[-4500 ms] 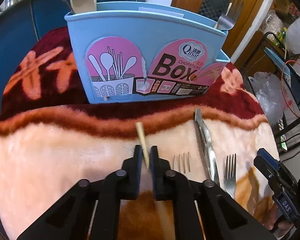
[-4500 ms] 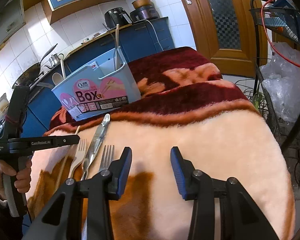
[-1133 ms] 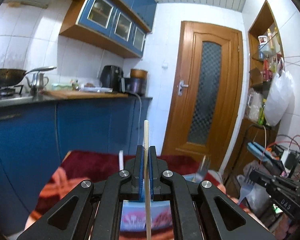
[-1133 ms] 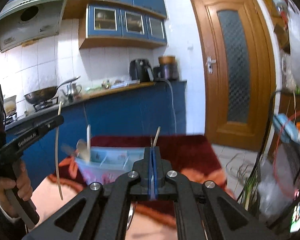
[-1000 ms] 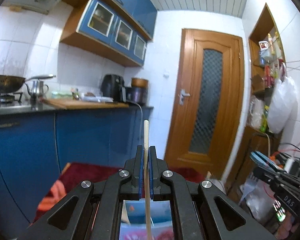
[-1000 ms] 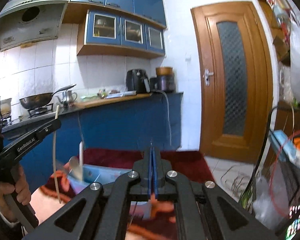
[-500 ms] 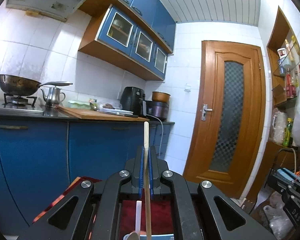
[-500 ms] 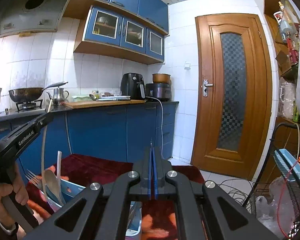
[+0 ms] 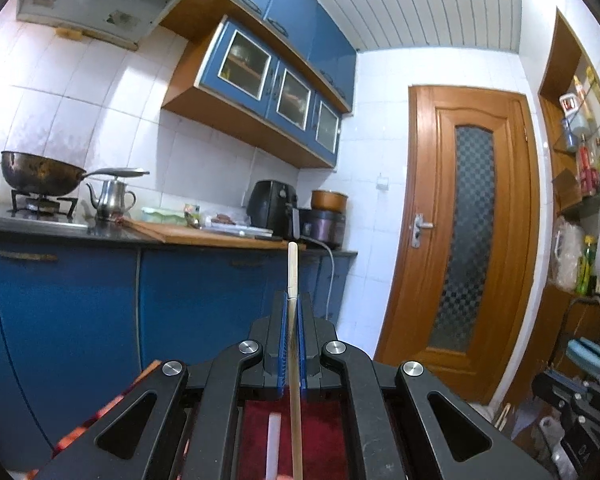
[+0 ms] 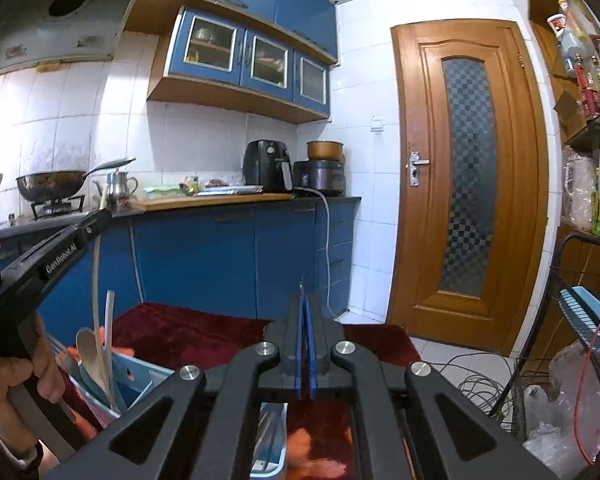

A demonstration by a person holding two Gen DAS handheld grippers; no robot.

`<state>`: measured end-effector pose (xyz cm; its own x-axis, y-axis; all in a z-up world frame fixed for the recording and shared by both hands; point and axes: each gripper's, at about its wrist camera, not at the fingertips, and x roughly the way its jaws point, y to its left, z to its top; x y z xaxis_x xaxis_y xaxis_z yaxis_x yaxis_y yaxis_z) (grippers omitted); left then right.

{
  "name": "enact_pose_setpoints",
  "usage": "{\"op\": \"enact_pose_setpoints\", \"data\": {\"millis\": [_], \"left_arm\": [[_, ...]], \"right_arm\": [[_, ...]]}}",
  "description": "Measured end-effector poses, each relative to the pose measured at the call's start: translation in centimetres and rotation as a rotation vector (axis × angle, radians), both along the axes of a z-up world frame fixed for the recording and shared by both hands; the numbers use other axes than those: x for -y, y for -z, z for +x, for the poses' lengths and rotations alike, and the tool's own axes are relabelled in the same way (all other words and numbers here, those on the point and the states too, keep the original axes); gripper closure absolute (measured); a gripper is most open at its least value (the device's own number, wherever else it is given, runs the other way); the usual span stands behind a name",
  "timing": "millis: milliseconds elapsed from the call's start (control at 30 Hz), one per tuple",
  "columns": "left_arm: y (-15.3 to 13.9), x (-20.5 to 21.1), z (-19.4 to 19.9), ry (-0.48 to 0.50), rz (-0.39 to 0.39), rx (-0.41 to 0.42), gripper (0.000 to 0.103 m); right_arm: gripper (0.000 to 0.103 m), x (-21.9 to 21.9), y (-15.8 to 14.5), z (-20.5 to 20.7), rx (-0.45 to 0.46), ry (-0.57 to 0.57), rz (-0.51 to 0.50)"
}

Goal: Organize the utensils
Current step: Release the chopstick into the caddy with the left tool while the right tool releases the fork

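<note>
My left gripper [image 9: 292, 300] is shut on a thin wooden chopstick [image 9: 293, 276] that runs upright through the jaws. In the right wrist view the chopstick [image 10: 95, 280] hangs from the left gripper [image 10: 102, 220] down toward the light blue utensil box [image 10: 140, 380], which holds a wooden spoon [image 10: 90, 350], a white utensil [image 10: 109, 320] and a fork. My right gripper [image 10: 303, 304] is shut on a thin metal utensil, with only its tip [image 10: 301, 284] showing above the jaws and metal prongs [image 10: 270, 432] below, above the box's right end.
A dark red patterned blanket [image 10: 204, 332] covers the table. Behind it are blue kitchen cabinets [image 10: 220, 256], a counter with appliances and a wooden door [image 10: 464, 184]. A wire rack and cables [image 10: 480, 384] stand on the right.
Both grippers picked utensils off the blanket, shut on them, rose and tilted upward. Over the last second the box dropped out of the left view; the chopstick now hangs over the box.
</note>
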<state>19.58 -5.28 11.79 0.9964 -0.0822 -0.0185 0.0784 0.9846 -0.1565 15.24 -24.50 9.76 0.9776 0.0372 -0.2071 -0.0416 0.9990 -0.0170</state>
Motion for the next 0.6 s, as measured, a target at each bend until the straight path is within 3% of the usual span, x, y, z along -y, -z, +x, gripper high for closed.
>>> {"op": "enact_pose_setpoints", "data": {"millis": [300,433,600], "left_arm": [[1.1,-0.1,-0.8,0.058,0.021,-0.077,0.098],[1.1,-0.3,-1.3,0.071,0.038,-0.104,0.081],[0.6,-0.9,-2.7,0.101,0.04,-0.135,0.079]], "right_arm": [[0.093,0.0,0.9,0.3,-0.058,-0.079,0.065],[0.086,0.0,0.4,-0.8,-0.035,-0.07,0.066],[0.085,0.5,-0.1,-2.6,-0.021,-0.07,0.098]]}}
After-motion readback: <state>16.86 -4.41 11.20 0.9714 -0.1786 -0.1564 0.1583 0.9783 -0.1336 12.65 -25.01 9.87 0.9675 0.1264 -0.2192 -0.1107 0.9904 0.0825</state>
